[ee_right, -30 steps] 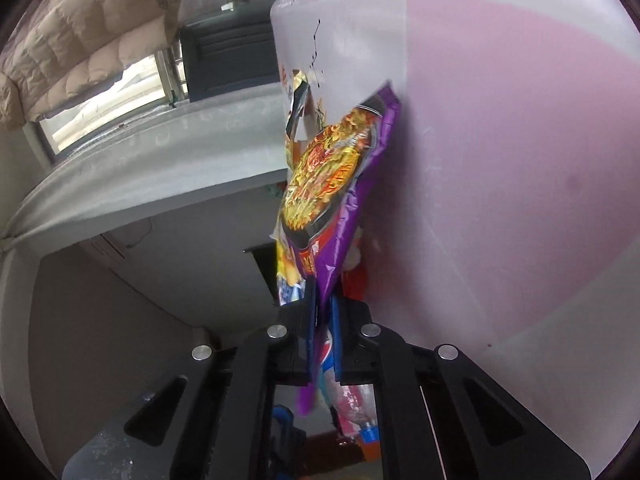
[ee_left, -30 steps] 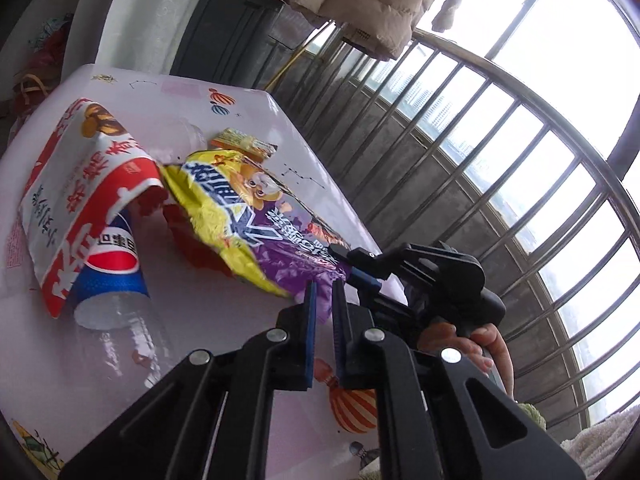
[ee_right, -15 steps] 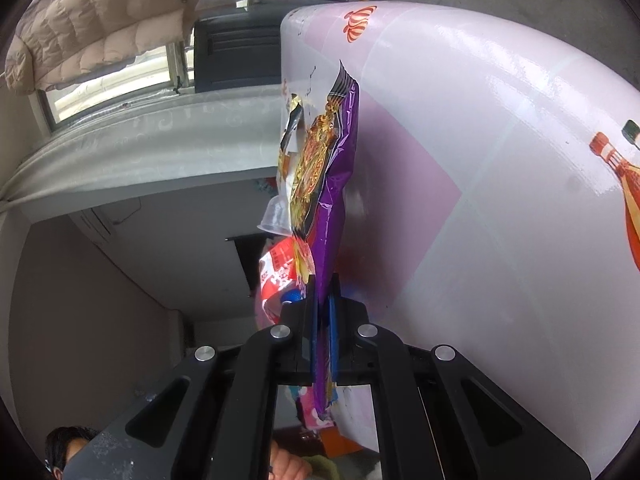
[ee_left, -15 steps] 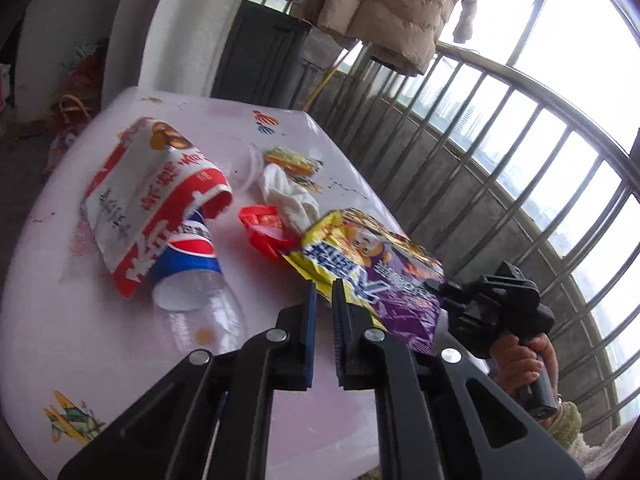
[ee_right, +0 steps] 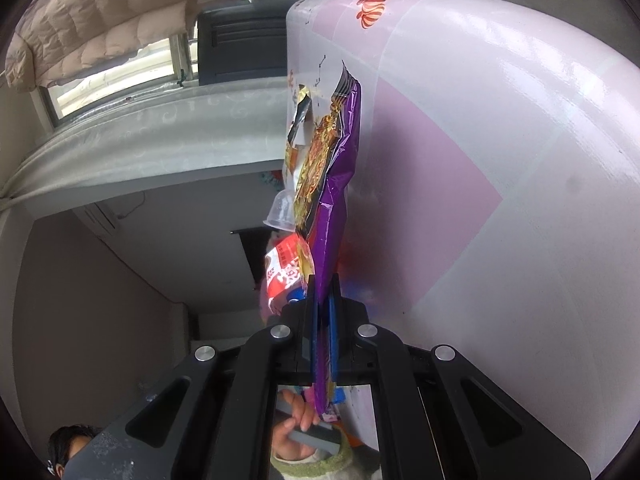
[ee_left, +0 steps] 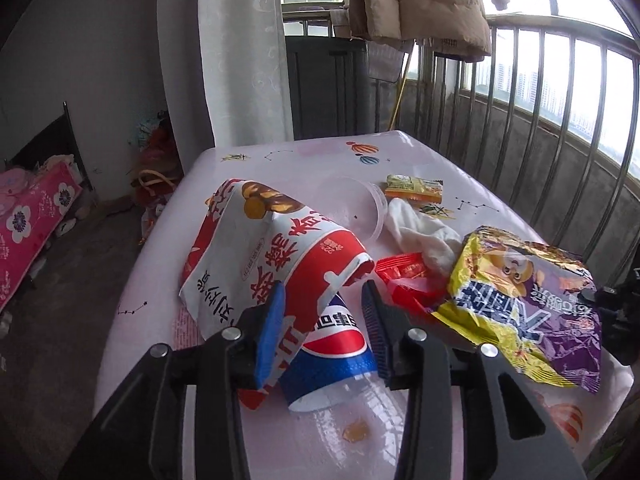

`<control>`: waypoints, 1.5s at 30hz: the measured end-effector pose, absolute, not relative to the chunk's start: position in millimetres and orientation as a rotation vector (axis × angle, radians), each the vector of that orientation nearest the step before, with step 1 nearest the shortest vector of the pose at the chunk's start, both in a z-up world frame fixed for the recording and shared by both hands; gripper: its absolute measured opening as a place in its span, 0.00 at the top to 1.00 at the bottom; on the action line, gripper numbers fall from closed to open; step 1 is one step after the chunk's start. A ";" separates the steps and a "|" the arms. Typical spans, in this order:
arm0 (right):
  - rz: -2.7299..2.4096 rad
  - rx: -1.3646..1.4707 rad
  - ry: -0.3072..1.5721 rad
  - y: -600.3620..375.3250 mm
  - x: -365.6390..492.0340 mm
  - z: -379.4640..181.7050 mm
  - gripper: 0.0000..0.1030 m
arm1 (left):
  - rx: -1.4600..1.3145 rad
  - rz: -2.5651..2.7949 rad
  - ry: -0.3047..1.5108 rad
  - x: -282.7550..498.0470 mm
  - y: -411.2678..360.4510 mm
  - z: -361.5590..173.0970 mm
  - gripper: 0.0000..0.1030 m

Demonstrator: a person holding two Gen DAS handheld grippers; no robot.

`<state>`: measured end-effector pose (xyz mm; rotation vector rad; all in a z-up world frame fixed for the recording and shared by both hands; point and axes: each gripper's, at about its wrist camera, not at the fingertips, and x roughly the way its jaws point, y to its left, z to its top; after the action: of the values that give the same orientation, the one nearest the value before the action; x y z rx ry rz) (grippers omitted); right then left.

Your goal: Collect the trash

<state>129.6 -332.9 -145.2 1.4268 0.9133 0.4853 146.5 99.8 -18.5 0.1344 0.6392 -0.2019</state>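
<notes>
Your left claw (ee_left: 322,312) has just been opening; its jaws are now straddling the red-and-white wrapper (ee_left: 272,256) draped over the Pepsi bottle (ee_left: 340,344), pressing on neither. Closing here, you're risking pinching only wrapper or squirting the round bottle sideways. Your right claw (ee_right: 323,300) is clamping the purple snack bag (ee_right: 332,184), whose Chinese lettering I can't read, to the left claw's right.
</notes>
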 end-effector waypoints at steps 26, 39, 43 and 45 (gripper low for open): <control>0.627 1.421 0.826 -351.4 94.0 -141.7 0.99 | 0.061 -0.051 0.479 150.0 132.3 6.8 1.00; 0.684 1.378 0.736 -361.2 85.6 -116.7 0.99 | -0.056 -0.044 0.293 112.3 153.9 59.2 1.00; 0.689 1.361 0.732 -363.4 81.8 -106.0 0.99 | -0.085 -0.062 0.250 94.7 153.2 73.9 1.00; 0.694 1.349 0.723 -365.2 77.3 -98.7 0.99 | -0.099 -0.074 0.232 85.9 151.6 79.3 1.00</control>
<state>77.3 -365.2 -98.7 1.3489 0.7235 0.6942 85.9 151.6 79.3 -0.0995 0.2321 -0.0736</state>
